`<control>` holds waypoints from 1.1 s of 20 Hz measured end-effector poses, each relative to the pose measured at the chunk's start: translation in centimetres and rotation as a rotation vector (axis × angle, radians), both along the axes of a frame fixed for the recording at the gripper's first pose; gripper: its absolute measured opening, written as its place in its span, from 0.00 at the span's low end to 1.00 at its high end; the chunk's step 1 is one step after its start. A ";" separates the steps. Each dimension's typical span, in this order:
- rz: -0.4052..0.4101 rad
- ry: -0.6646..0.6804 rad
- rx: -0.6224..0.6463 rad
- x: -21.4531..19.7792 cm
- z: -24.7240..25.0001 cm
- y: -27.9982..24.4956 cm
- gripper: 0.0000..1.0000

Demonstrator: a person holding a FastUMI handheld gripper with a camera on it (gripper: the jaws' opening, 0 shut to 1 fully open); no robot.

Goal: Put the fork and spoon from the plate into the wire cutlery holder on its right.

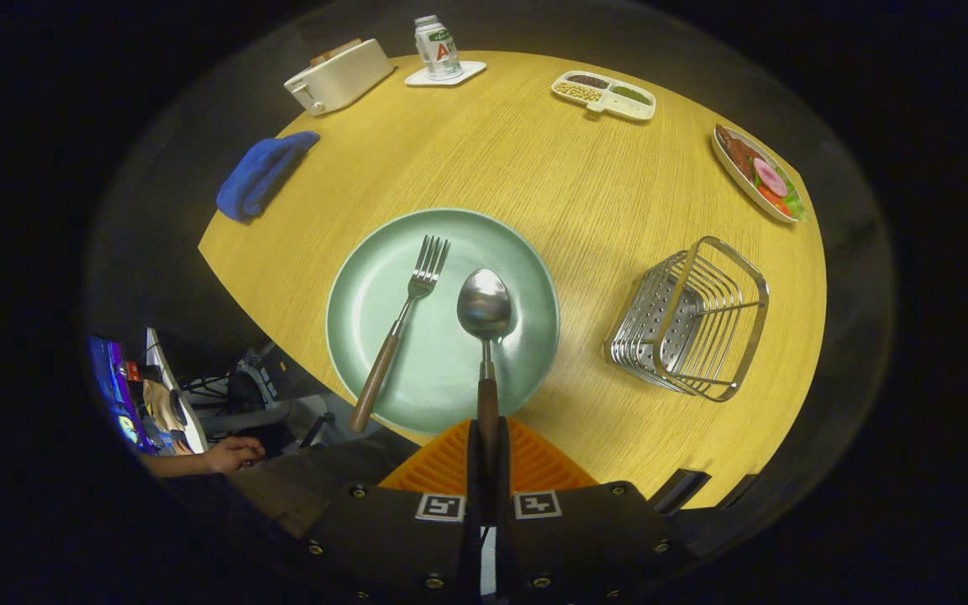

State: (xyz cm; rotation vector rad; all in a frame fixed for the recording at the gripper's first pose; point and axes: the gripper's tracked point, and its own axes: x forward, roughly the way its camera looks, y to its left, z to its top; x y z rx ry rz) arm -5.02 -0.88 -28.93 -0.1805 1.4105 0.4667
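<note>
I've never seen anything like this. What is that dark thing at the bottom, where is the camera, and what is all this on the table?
The camera rides on a hand-held two-finger gripper, a tool a person carries; there is no robot arm. You look forward along its fingers. They are closed on the wooden handle of a spoon, whose bowl lies over a green plate. A fork lies on the plate beside it. To the right stands the wire cutlery holder, where both should go. Further back on the round wooden table are a blue cloth, a toaster, a can and two dishes of food.

Tool [488, 441] clamped on spoon [485, 313] handle
</note>
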 end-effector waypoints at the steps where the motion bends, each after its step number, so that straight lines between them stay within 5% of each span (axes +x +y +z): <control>1: -0.003 0.003 0.006 0.1 0.5 -0.2 0.07; 14: -0.011 -0.013 -0.009 2.7 8.7 -7.8 0.07; 22: -0.096 0.020 -0.063 4.7 8.6 -12.9 0.07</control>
